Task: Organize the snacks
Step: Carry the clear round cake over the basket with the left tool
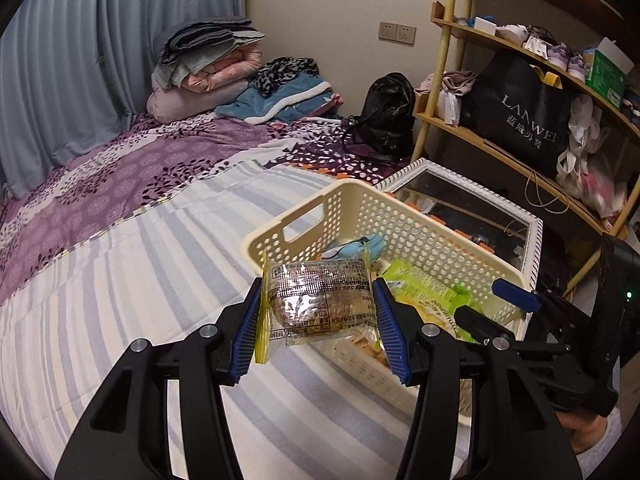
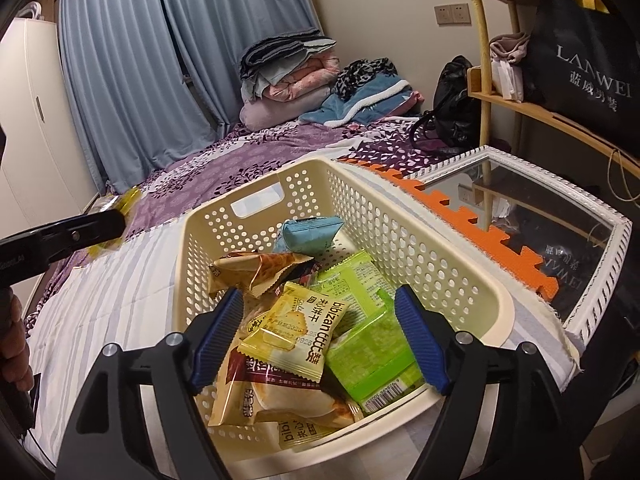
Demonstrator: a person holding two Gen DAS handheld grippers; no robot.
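Bed (image 1: 120, 280): striped and purple covers, beneath both claws; serves as the work surface.

Basket (image 2: 360, 208): cream, perforated, standing on the bed directly ahead of and under the right gripper (image 2: 320, 336), and just beyond the left gripper (image 1: 316, 320). Judged to be the collecting bin for the snacks.

Contents, below the right gripper: green packs (image 2: 372, 336), a brown-and-white bun pack (image 2: 280, 396), a yellow cracker packet (image 2: 296, 332) lying loose between the spread jaws, a blue packet (image 2: 308, 232) at the far end.

Right gripper: jaws wide, pads clear of every packet, gripping nothing; presumably just let go.

Left gripper: narrow, clamped on a clear-wrapped pastry (image 1: 320, 300), pads on its two side edges, held in the air just short of the basket's near corner, probably headed in.
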